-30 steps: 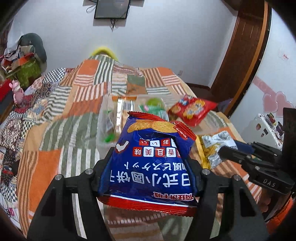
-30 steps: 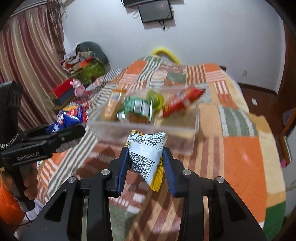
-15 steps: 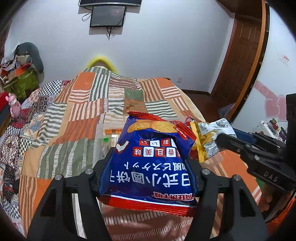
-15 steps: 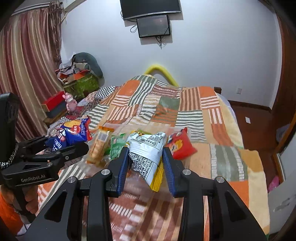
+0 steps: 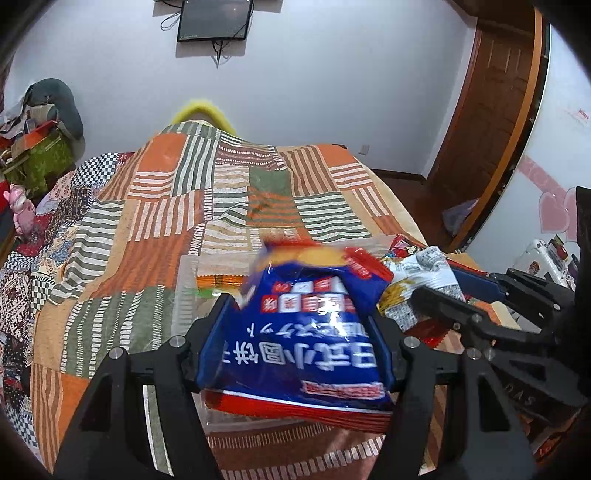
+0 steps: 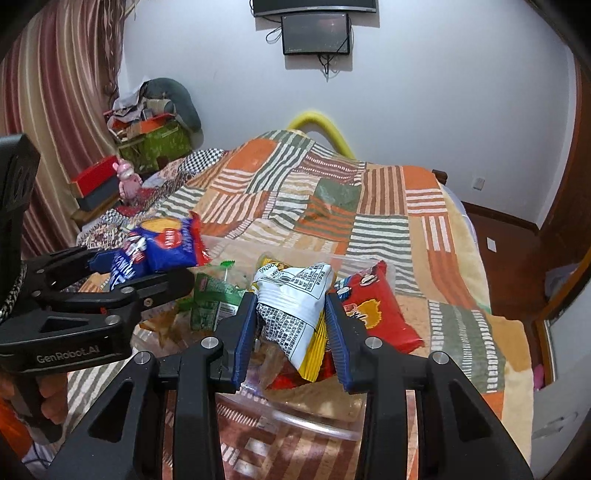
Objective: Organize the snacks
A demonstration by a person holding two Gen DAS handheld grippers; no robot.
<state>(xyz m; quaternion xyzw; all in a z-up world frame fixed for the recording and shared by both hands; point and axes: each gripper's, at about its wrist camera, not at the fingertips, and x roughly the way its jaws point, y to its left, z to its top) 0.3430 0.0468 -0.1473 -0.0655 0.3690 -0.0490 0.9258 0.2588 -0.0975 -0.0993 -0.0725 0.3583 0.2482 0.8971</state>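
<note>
Item 1: left gripper (image 5: 301,325), jaws clenching on a blue snack bag (image 5: 303,332) with a red bottom edge, the bag standing between the blue pads and its top blurring.

Item 2: right gripper (image 6: 291,325), jaws clamping a white and yellow snack packet (image 6: 295,295), the printed white panel facing up between the pads.

Item 3: clear plastic container (image 6: 314,417), lying on the bed directly below and ahead of both sets of jaws. Both held bags are hanging over it.

Item 4: red snack packet (image 6: 373,310), resting in the container just right of the right jaws.

Item 5: green packet (image 6: 210,299), lying in the container just left of the right jaws, close under the left gripper's tips.

Item 6: patchwork bedspread (image 5: 155,221) in orange, green and striped squares, stretching away beyond the jaws.

Item 7: wall-mounted screen (image 5: 212,18), hanging far ahead.
</note>
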